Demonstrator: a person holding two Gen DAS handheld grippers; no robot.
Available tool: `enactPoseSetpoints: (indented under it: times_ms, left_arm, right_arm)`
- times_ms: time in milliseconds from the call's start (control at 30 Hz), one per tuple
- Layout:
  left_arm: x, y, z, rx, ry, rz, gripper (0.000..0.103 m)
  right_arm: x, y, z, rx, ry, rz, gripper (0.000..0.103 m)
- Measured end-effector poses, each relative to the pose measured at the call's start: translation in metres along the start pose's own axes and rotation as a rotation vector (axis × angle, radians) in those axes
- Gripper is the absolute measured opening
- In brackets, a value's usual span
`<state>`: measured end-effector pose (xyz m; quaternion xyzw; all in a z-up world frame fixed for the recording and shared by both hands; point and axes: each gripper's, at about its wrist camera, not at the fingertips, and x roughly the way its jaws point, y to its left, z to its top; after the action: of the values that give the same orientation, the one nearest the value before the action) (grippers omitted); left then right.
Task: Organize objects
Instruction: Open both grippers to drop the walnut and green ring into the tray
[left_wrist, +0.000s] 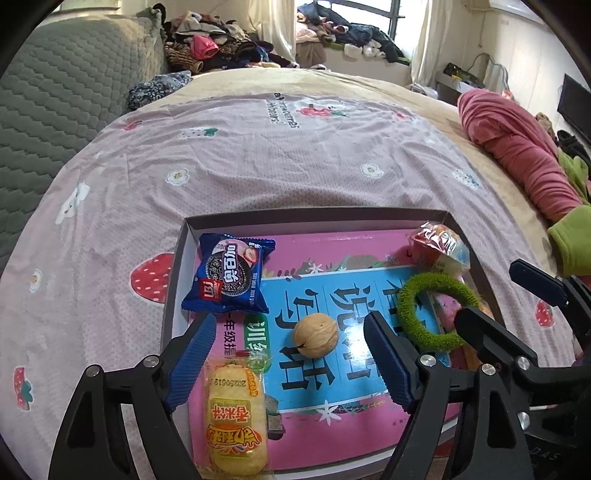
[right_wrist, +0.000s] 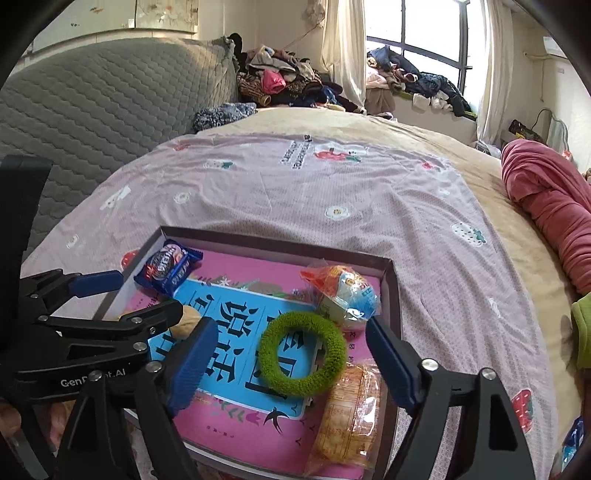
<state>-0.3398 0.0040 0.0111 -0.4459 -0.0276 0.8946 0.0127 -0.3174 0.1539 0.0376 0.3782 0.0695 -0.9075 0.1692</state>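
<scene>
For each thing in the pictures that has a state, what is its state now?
Left gripper: open, holding nothing.
Right gripper: open, holding nothing.
Box: open, no lid on it.
Blue cookie pack: sealed.
Yellow rice cracker pack: sealed.
Walnut: whole, uncracked.
Green ring: lying flat.

Lettering on a gripper and a snack pack

"GenR…ot.AI", partly hidden, marks the left gripper (right_wrist: 147, 295); the yellow rice-cake packet (left_wrist: 236, 417) carries the upside-down number 20250619.
</scene>
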Motion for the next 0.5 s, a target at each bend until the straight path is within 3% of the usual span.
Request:
enactPoseSetpoints:
  times_ms: [67,500]
  left_arm:
    - [-0.002,0.001,0.001,-0.006,-0.007,0.002,0.089]
    - [-0.044,0.010,-0.005,-0.030,-0.079,0.067,0.089]
  right_arm:
    - [-0.003,0.000,0.001,0.005,-0.009,0.008,0.083]
    - [-0.046,-0.003,0.007,0.057,-0.112,0.048,0.094]
